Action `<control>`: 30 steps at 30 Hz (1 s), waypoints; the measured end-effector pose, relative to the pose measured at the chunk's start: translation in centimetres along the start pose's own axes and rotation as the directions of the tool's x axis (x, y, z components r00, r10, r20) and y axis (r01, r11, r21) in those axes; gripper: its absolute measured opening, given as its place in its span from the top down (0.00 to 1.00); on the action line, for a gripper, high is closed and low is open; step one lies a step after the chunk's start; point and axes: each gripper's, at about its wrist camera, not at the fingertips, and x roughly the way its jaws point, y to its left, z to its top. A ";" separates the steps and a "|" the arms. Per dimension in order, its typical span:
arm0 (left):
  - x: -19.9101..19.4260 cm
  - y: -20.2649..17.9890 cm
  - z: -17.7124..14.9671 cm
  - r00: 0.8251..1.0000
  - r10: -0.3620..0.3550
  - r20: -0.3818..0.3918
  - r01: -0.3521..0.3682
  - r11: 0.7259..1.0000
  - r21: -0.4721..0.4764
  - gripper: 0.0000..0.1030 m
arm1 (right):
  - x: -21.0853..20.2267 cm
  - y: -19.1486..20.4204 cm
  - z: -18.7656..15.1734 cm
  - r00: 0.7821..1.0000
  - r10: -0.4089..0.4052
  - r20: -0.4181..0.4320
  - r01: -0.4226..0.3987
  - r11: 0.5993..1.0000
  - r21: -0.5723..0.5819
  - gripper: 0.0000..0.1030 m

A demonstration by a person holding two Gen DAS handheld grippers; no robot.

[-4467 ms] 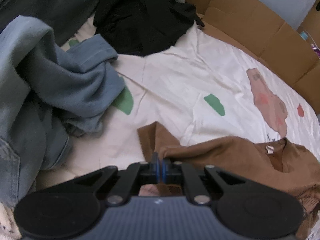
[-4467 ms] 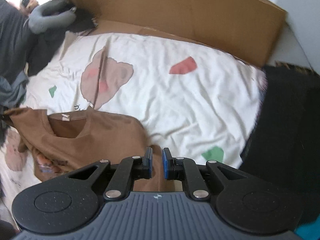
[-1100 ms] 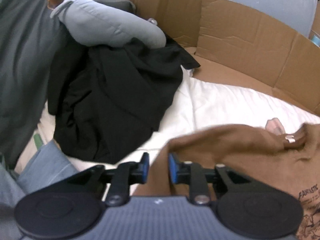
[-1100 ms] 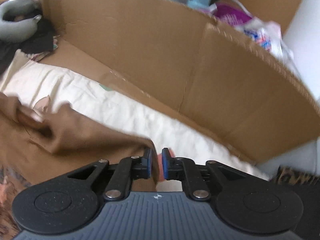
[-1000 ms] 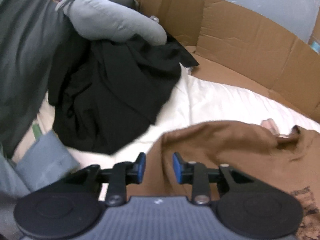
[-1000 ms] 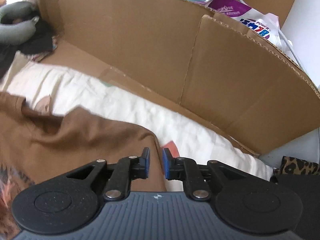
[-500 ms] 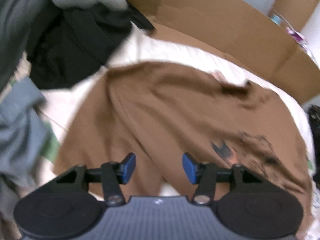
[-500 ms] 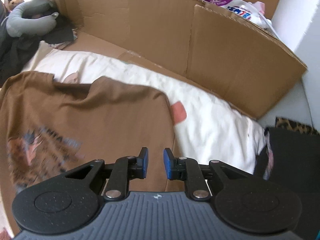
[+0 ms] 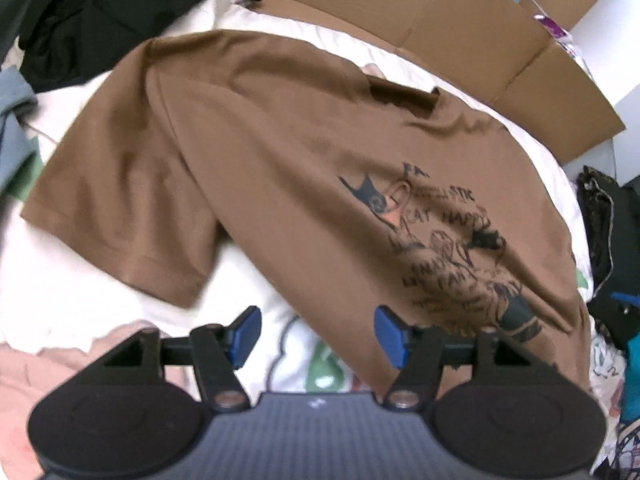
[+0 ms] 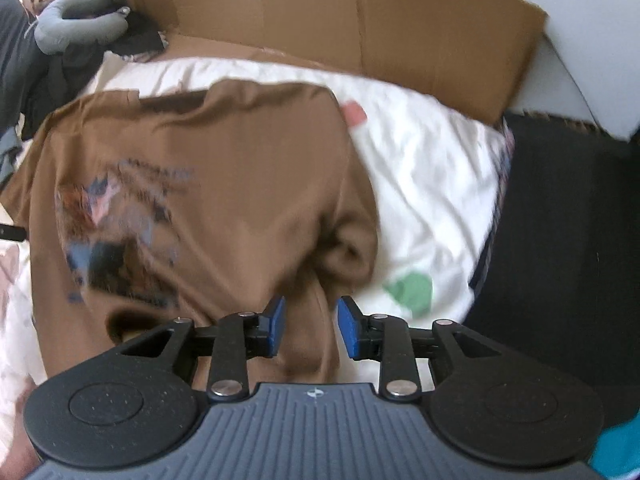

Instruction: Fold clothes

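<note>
A brown T-shirt (image 9: 304, 152) with a dark printed graphic lies spread front-up on the white sheet (image 9: 60, 292), collar toward the cardboard. One short sleeve (image 9: 120, 200) lies flat at the left. My left gripper (image 9: 316, 334) hovers over the shirt's lower left edge, jaws opening, nothing pressed between the blue pads. In the right wrist view the same T-shirt (image 10: 224, 184) has a bunched right sleeve (image 10: 348, 248). My right gripper (image 10: 310, 326) hangs above the shirt's lower right side, jaws opening, with cloth below the gap but not pinched.
Cardboard walls (image 9: 460, 36) (image 10: 360, 24) border the far side of the bed. Black clothes (image 9: 100, 12) and a blue garment (image 9: 12, 120) are heaped at the left. A grey neck pillow (image 10: 76, 24) lies far left. A dark mat (image 10: 568, 240) borders the right.
Both grippers let go of the shirt's shoulders, opened and drew back toward its lower edge. The shirt, bunched and lifted before, now lies spread flat on the sheet.
</note>
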 end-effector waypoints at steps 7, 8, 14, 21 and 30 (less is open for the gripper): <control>2.1 -2.0 -1.4 0.992 -0.115 -0.055 0.116 0.993 0.009 0.37 | 1.7 -0.4 -3.4 0.999 0.022 -0.036 -0.017 0.991 0.131 0.61; 2.4 -2.3 -1.6 0.990 -0.123 -0.065 0.124 0.992 0.006 0.37 | 2.0 -0.3 -3.6 0.998 0.030 -0.046 -0.024 0.992 0.122 0.61; 3.9 -2.8 -3.2 0.969 -0.219 -0.113 0.212 0.975 -0.067 0.48 | 3.4 -0.8 -3.8 0.997 0.017 -0.075 -0.007 0.991 0.132 0.61; 4.0 -2.7 -3.8 0.968 -0.230 -0.105 0.220 0.970 -0.100 0.95 | 3.8 -0.2 -4.0 0.997 0.035 -0.075 -0.028 0.995 0.091 0.76; -1.3 -0.8 -3.6 0.988 -0.145 -0.061 0.141 0.988 -0.066 0.96 | 2.0 -0.7 -4.2 0.996 0.052 -0.074 -0.044 0.992 0.114 1.00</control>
